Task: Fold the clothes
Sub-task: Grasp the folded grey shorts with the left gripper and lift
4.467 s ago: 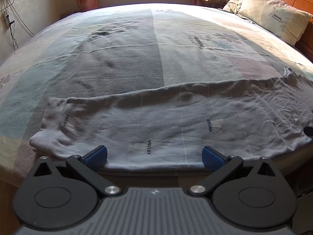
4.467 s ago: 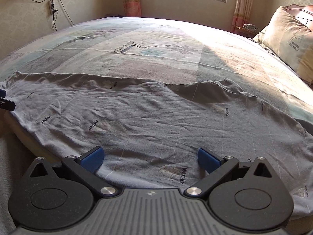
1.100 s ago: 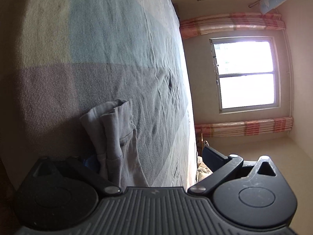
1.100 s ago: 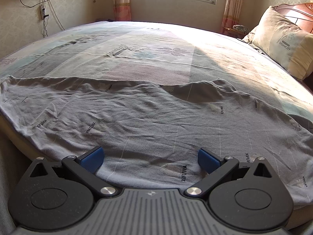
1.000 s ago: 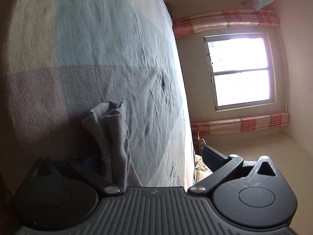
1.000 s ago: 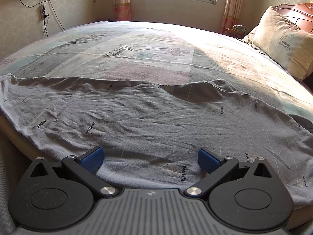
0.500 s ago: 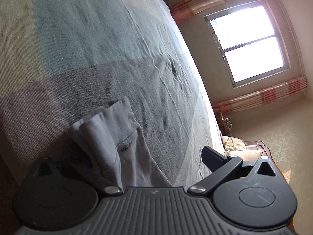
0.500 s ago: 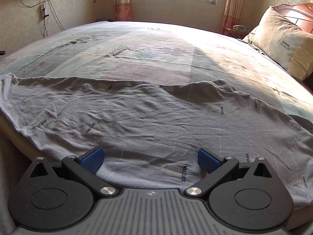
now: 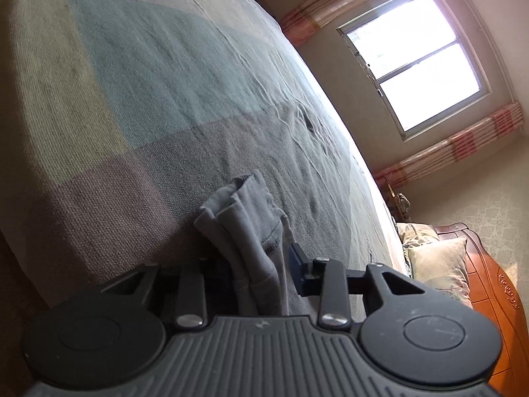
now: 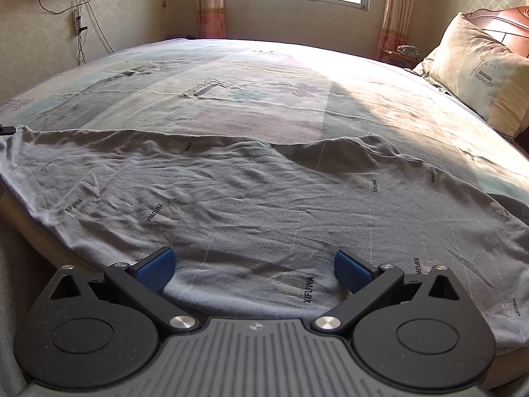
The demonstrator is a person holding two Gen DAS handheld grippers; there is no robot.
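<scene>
The left gripper (image 9: 256, 264) has just been closing its jaws, and a bunched end of the grey garment (image 9: 251, 231) sits clamped between them, sticking up toward twelve o'clock over the patchwork bedspread (image 9: 148, 99). Over to the right gripper (image 10: 254, 266): jaws spread wide, nothing pinched, blue pads (image 10: 157, 266) hovering at the near hem. The garment (image 10: 248, 192) lies flat and rumpled across the bed from nine to three o'clock, with a pillow (image 10: 479, 69) up at two o'clock
</scene>
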